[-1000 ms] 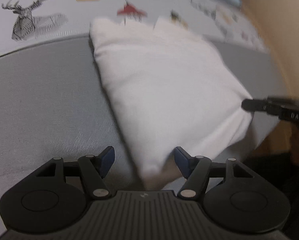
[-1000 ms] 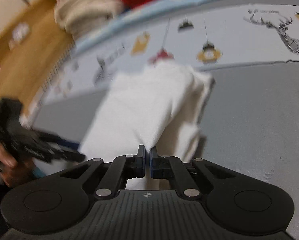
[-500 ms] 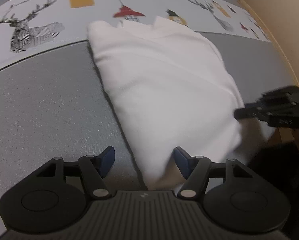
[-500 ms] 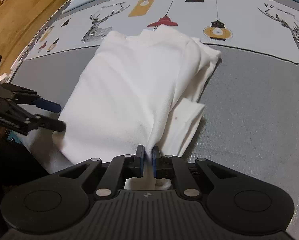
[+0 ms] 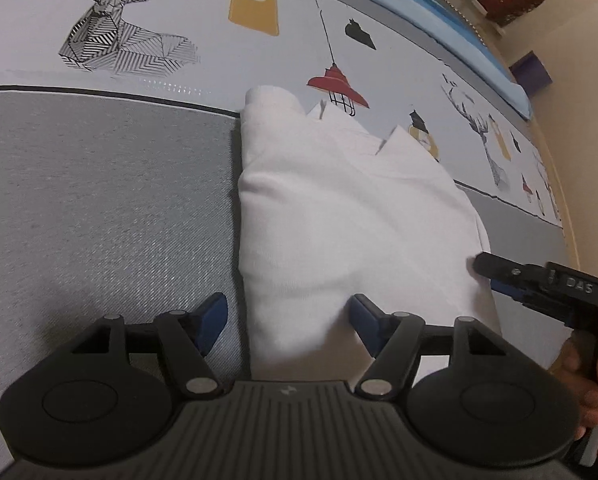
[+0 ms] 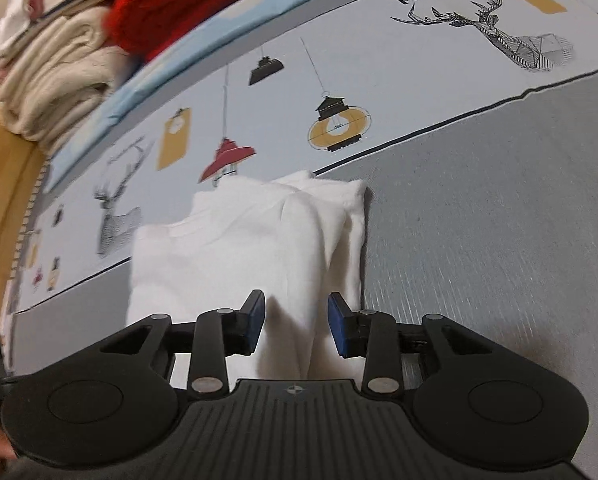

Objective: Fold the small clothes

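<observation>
A folded white garment [image 5: 351, 216] lies on the grey and printed mat [image 5: 99, 208]. My left gripper [image 5: 289, 322] is open, its blue pads either side of the garment's near left corner. My right gripper [image 6: 296, 324] is open over the garment [image 6: 255, 248], with a raised fold of cloth between its pads. The right gripper also shows in the left wrist view [image 5: 539, 284], at the garment's right edge.
The mat's printed band with deer [image 5: 127, 44] and lamps [image 5: 337, 84] runs beyond the garment. A pile of cream towels [image 6: 55, 80] and red fabric [image 6: 187, 4] sits at the back left in the right wrist view. A wooden floor edge [image 6: 3, 208] is at the left.
My right gripper has opened and let go of the garment fold it was pinching. The garment now lies flatter on the mat. My left gripper stays open.
</observation>
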Available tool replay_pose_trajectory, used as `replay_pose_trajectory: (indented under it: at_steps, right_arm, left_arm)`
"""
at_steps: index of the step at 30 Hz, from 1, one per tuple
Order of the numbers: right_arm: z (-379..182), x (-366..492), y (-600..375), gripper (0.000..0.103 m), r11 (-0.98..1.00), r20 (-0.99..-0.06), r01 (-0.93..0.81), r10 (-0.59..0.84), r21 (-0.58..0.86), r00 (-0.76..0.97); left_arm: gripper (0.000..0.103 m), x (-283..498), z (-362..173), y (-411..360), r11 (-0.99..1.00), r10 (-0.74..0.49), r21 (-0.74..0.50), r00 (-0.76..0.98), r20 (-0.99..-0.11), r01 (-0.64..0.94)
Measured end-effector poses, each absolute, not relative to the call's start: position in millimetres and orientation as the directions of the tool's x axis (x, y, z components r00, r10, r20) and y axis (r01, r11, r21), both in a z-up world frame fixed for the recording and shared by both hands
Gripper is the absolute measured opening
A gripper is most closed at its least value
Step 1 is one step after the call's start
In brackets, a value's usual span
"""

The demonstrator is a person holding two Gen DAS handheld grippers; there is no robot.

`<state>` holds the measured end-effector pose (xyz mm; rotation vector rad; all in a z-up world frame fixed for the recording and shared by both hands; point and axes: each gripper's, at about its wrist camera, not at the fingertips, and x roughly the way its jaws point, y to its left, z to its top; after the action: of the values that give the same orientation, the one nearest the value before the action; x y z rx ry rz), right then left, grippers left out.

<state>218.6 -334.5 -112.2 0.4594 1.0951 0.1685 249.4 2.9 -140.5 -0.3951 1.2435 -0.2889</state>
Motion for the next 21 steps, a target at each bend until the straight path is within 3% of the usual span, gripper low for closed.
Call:
replay_pose_trajectory:
  at_steps: [5,7,8,15,17,19,21]
  right_arm:
    - [-120,232,-332,0.036,0.907,-0.835,0.147,0.288,0.395,0.469]
    - [-121,235,-335,0.021,0.903,-0.828,0.168,0.272,0.396,0.490]
    - [-122,237,-336,0.007,0.897,-0.822,0.170,0.280,0.408,0.496]
    - [-129,240,-336,0.009,0.905,-0.846,0.211,0.234,0.370,0.479]
    - [-129,240,-332,0.013,0.912,-0.853,0.211,0.218,0.351,0.475]
    - [-126,239,-329,0.019,0.921,-0.849,0.199,0.205,0.336,0.488]
    - [-119,239,-328,0.019,0.918,-0.820,0.185,0.205,0.350,0.535]
  left_arm:
    - [0.076,259,-148,1,0.894,-0.429,-0.449,0.289,-0.856,-0.002]
    - [0.076,262,-151,0,0.891,-0.434,-0.454,0.284,-0.855,-0.007]
    - [0.076,263,-152,-1,0.890,-0.435,-0.456,0.281,-0.855,-0.008]
    - [0.078,270,-158,-8,0.888,-0.437,-0.459,0.295,-0.849,-0.006]
    - [0.064,269,-156,-12,0.899,-0.421,-0.438,0.307,-0.853,0.013]
    - [0.041,268,-151,-14,0.898,-0.427,-0.437,0.321,-0.845,0.043]
    - [0.036,267,-138,-13,0.903,-0.420,-0.421,0.365,-0.831,0.083]
